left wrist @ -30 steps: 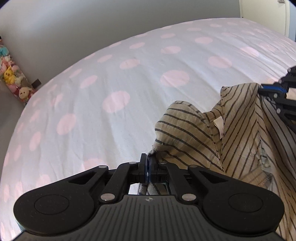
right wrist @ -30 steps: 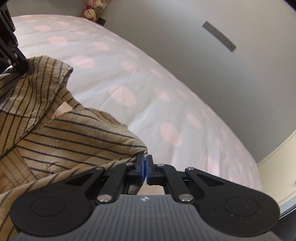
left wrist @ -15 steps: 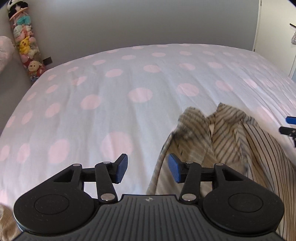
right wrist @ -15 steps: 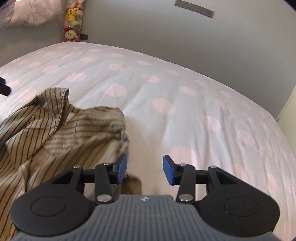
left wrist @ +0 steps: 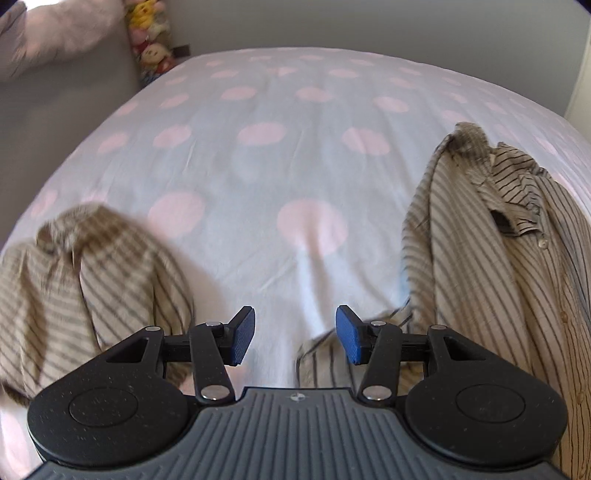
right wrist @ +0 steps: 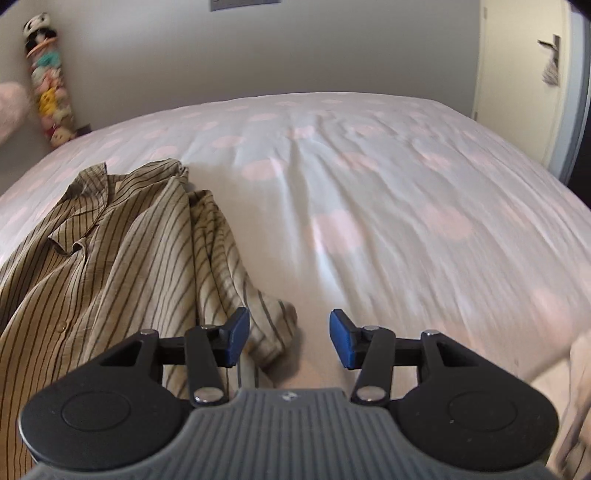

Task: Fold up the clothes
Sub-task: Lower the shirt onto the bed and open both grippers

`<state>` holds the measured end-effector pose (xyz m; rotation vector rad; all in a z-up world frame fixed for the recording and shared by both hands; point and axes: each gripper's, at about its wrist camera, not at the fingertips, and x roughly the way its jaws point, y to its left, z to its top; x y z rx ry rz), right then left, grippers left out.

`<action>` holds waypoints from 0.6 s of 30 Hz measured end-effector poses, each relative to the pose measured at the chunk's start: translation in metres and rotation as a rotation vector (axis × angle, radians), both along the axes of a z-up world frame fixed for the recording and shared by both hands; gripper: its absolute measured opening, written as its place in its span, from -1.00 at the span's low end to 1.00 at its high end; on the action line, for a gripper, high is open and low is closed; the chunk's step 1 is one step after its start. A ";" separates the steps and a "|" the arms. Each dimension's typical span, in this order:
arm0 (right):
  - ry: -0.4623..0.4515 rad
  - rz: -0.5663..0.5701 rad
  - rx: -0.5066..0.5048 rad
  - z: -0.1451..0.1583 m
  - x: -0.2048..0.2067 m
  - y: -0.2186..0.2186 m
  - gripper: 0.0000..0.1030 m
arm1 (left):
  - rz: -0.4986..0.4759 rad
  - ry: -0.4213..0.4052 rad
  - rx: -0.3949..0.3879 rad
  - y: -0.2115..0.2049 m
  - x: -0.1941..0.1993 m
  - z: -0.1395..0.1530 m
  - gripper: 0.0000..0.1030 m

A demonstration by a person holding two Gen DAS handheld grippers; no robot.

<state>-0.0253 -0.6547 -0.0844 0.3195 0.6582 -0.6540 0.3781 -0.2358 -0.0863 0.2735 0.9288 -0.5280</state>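
We can read no words, numbers or brand names in either view. The only mark we find is a small round emblem (left wrist: 294, 397) printed at the top middle of the ribbed grey housing on the left gripper, and its twin (right wrist: 287, 396) on the right gripper; both are too small for us to make out. On the far wall in the right wrist view, a grey plate (right wrist: 243, 3) shows no lettering that we can read.
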 end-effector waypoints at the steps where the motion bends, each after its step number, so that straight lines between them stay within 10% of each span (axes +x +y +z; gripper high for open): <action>1: -0.013 -0.016 0.009 -0.004 -0.004 0.001 0.02 | 0.012 0.016 -0.014 0.003 0.000 -0.005 -0.09; 4: -0.026 -0.037 0.019 -0.014 -0.011 -0.001 0.04 | 0.044 0.054 -0.053 0.006 0.002 -0.018 -0.09; 9: -0.012 -0.057 -0.039 -0.028 -0.009 -0.007 0.07 | 0.067 0.104 -0.088 -0.001 0.003 -0.028 -0.83; 18: 0.019 -0.043 -0.135 -0.035 -0.001 -0.014 0.07 | 0.051 -0.068 -0.036 -0.012 0.020 0.033 -0.93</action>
